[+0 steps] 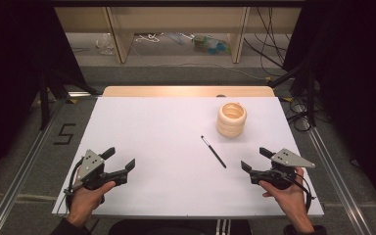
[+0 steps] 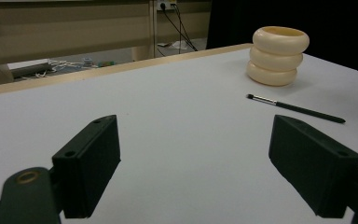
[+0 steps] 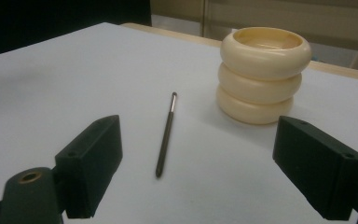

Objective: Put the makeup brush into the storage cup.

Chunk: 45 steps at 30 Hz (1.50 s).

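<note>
Lying slantwise just in front of the cream holder (image 1: 231,119), the brush (image 1: 213,152) pointed toward the nearer right gripper (image 1: 255,160), jaws wide and empty.

Table top (image 1: 166,147): matt white, smooth, paper-like sheet; pale wood edge strip at upper centre of the high view. Ringed holder (image 3: 261,74): cream, smooth, soft satin sheen, plastic-looking. Brush (image 3: 165,135): dark matt handle, shiny metal ferrule. Gripper pads (image 3: 93,163): matt black plastic.
</note>
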{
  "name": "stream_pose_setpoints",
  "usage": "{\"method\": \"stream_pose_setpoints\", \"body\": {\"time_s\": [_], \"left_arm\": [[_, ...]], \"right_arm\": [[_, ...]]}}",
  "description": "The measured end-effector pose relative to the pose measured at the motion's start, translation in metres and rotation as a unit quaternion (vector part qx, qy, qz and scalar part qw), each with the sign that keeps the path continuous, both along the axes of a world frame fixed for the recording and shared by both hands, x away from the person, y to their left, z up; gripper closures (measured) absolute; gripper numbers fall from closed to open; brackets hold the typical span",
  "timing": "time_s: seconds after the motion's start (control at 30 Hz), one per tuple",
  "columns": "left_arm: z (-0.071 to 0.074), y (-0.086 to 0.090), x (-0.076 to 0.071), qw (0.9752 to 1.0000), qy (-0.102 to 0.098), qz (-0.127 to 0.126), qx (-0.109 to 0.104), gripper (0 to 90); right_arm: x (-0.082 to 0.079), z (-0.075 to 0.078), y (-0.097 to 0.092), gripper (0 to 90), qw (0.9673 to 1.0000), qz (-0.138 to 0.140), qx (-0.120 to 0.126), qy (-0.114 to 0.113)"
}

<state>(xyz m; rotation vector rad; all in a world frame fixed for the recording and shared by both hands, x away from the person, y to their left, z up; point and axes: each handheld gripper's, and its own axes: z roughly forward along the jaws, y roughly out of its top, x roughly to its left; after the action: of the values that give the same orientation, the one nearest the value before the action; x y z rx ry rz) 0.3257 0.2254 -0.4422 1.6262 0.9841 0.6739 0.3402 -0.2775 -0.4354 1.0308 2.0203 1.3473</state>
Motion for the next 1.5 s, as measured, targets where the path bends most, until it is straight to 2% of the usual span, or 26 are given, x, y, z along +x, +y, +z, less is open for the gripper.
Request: {"method": "stream_pose_setpoints", "body": {"time_s": [0.1,0.2,0.3,0.37,0.5,0.53,0.57,0.7,0.87,1.1,1.27,1.47,1.5], "left_arm": [[0.000,0.000,0.000,1.0000,0.001,0.001,0.003,16.6],[-0.001,0.000,0.001,1.0000,0.003,0.001,0.005,16.6],[-0.001,0.000,0.001,1.0000,0.004,0.001,0.004,16.6],[-0.001,-0.001,0.001,1.0000,0.006,0.002,0.003,16.7],[-0.001,-0.001,0.002,1.0000,0.005,0.001,0.003,16.8],[-0.001,-0.002,0.002,1.0000,0.005,0.000,0.003,16.8],[-0.002,-0.002,0.002,1.0000,0.005,0.000,0.003,16.8],[-0.001,-0.002,0.001,1.0000,0.005,0.001,0.003,16.8],[-0.002,-0.002,0.002,1.0000,0.006,0.002,0.005,16.9],[-0.002,-0.002,0.002,0.9999,0.007,0.004,0.007,17.0],[-0.003,-0.001,0.003,1.0000,0.006,0.004,0.007,17.1],[-0.003,-0.002,0.003,0.9999,0.007,0.004,0.009,17.2],[-0.003,-0.002,0.003,0.9999,0.008,0.004,0.009,17.1]], "right_arm": [[0.002,-0.002,0.001,19.7,0.9999,0.006,0.008,-0.006],[0.002,-0.002,0.002,22.2,0.9999,0.009,0.000,-0.006],[0.002,-0.001,0.003,21.9,0.9999,0.011,-0.006,0.006],[0.004,-0.003,0.005,21.7,0.9999,0.014,-0.003,-0.003],[0.004,-0.002,0.005,21.7,0.9998,0.013,-0.018,0.001],[0.005,-0.002,0.006,21.7,0.9997,0.014,-0.018,0.010],[0.006,-0.002,0.006,21.7,0.9997,0.016,-0.016,0.007],[0.007,-0.002,0.007,22.3,0.9990,0.023,-0.033,0.020],[0.010,-0.004,0.011,22.3,0.9978,0.039,-0.043,0.032],[0.019,-0.002,0.020,22.3,0.9950,0.047,-0.074,0.049],[0.033,0.003,0.031,22.3,0.9926,0.055,-0.092,0.057],[0.049,0.008,0.042,22.2,0.9882,0.058,-0.110,0.089],[0.051,0.009,0.044,22.2,0.9865,0.061,-0.114,0.100]]}}
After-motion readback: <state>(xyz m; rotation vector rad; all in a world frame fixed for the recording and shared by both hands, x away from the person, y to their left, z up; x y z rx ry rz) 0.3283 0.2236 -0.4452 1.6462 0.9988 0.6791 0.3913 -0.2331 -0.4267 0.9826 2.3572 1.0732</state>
